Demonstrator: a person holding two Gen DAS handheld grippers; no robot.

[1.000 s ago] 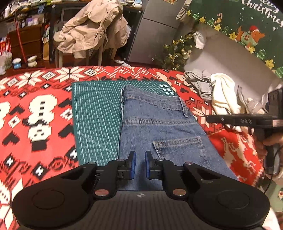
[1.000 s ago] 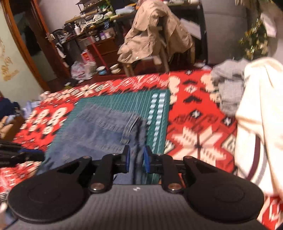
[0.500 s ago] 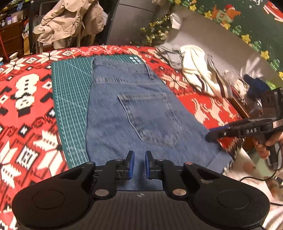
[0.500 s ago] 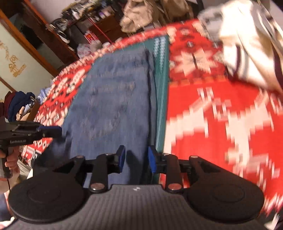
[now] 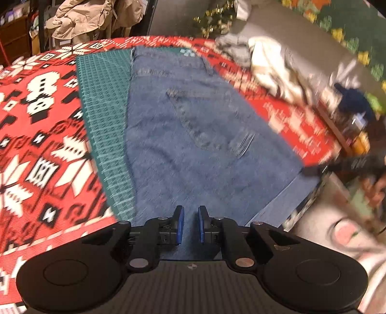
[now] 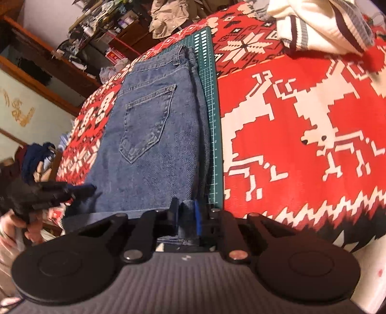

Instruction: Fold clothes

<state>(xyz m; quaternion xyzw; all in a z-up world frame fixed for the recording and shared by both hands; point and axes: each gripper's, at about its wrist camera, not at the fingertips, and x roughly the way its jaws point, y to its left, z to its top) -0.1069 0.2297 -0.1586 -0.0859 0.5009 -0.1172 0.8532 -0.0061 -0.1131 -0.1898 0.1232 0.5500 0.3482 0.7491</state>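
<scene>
Blue jeans (image 5: 193, 135) lie folded lengthwise, back pocket up, on a green cutting mat (image 5: 103, 96). My left gripper (image 5: 190, 224) hovers over their near end, barely open, with only a narrow gap and nothing between its pads. In the right wrist view the jeans (image 6: 149, 135) run away from me along the mat (image 6: 213, 120). My right gripper (image 6: 187, 217) is at their near corner, its jaws closing with a fold of denim pinched between the pads. The left gripper (image 6: 79, 189), held by a hand, shows beside the jeans' left edge.
A red patterned cloth (image 6: 301, 120) covers the table. A cream sweater and grey clothes (image 5: 265, 65) are piled at the far right; the sweater (image 6: 325, 26) lies beyond my right gripper. A chair with a beige coat (image 5: 84, 19) stands behind the table.
Both grippers have drawn back along the jeans to their near end. The right gripper opened wider, then closed on the denim corner. The left gripper's gap is unchanged.
</scene>
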